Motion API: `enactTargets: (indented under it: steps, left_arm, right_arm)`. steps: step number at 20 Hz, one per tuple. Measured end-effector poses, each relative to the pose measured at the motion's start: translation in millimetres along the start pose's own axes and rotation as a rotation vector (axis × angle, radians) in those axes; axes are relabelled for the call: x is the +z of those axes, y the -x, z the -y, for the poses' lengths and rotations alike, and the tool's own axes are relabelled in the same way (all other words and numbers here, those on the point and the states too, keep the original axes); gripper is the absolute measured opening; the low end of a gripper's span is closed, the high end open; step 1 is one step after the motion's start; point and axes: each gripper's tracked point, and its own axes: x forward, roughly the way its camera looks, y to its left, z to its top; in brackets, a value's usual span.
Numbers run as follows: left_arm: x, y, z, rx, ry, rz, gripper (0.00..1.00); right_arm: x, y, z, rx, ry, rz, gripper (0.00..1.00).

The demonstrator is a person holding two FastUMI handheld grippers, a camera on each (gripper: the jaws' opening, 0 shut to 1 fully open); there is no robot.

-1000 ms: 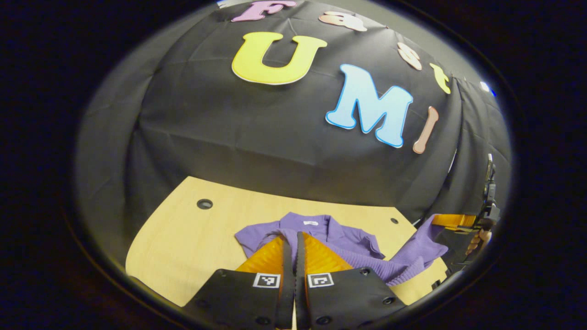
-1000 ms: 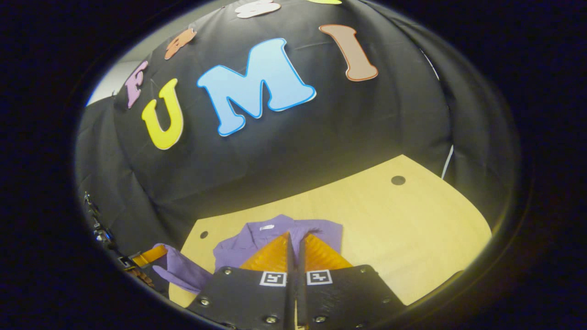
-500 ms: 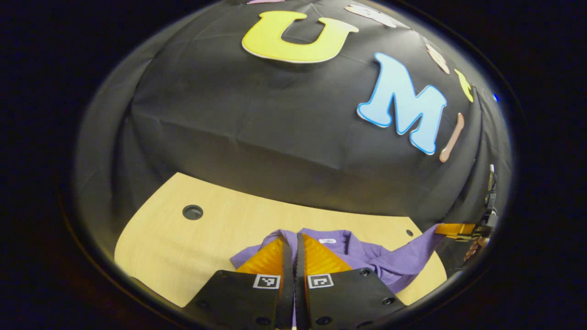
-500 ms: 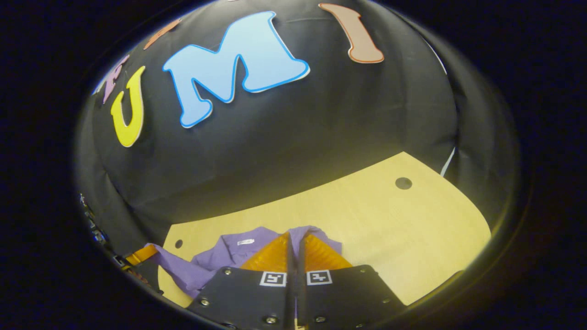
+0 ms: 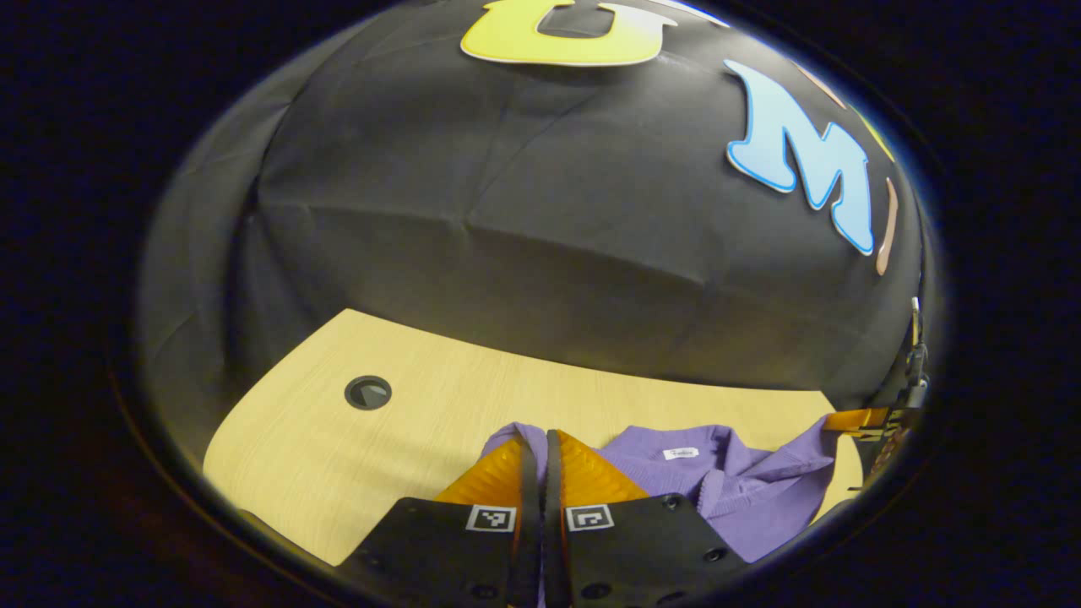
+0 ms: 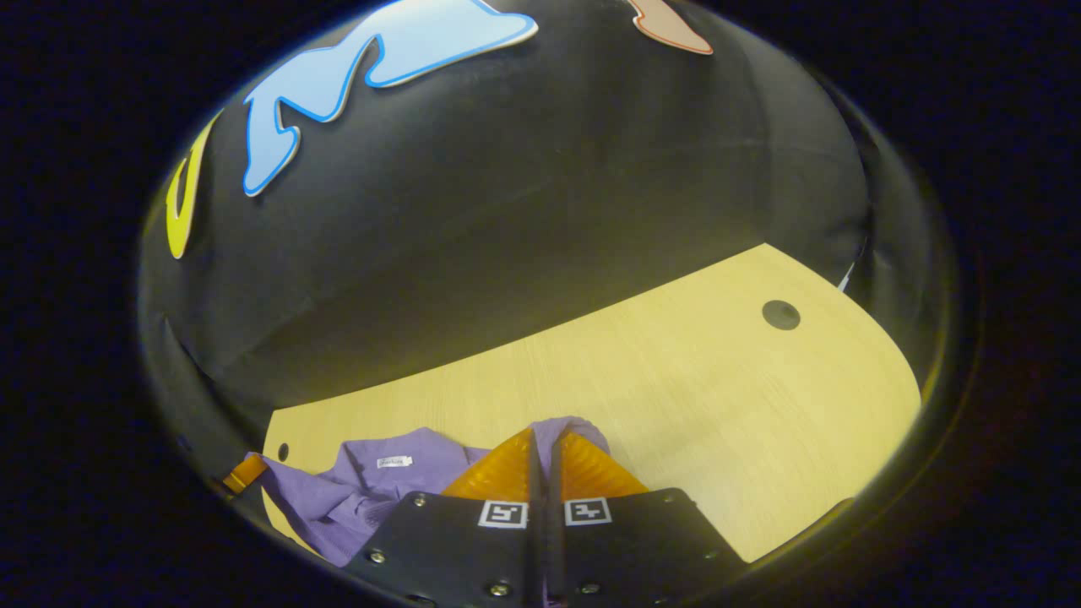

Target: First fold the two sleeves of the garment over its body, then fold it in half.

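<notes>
Left claw (image 5: 541,439) clamped on purple garment (image 5: 743,490) | right claw (image 6: 545,435) clamped likewise | garment bunched on desk (image 6: 718,422), 5 o'clock in left gripper view | sleeves, hem hidden behind claws.

Overhead light falling warm on wooden table (image 5: 355,439), dimming toward cloth wall (image 6: 540,219). Fisheye bending table edge, stretching rims. Picture edges vignetting dark. Near fingers casting soft shadow; no glare, focus holding sharp.

left gripper (image 5: 540,439) fingers pinching purple garment (image 5: 726,485) above table (image 5: 338,456).
</notes>
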Motion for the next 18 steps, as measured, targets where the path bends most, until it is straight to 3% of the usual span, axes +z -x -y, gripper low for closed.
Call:
enactTargets:
  steps: [5, 10, 14, 17, 18]
  left_arm:
    - [1, -26, 9, 0.042, -0.119, 0.029, 0.07]
    - [-14, -34, 2, 0.099, -0.118, 0.003, 0.08]
    - [-25, -31, 0, 0.121, -0.139, -0.041, 0.14]
    - [-18, -22, 10, 0.098, -0.127, -0.035, 0.23]
    - [-14, -16, 15, 0.085, -0.122, -0.029, 0.28]
  right_arm:
    - [2, -26, 13, -0.018, 0.010, -0.008, 0.02]
    - [-2, -32, 13, -0.038, 0.094, -0.018, 0.09]
    - [1, -26, 14, -0.045, 0.118, -0.009, 0.13]
    - [10, -8, 4, -0.037, 0.144, 0.014, 0.40]
    - [11, -3, 0, -0.025, 0.149, 0.016, 0.45]
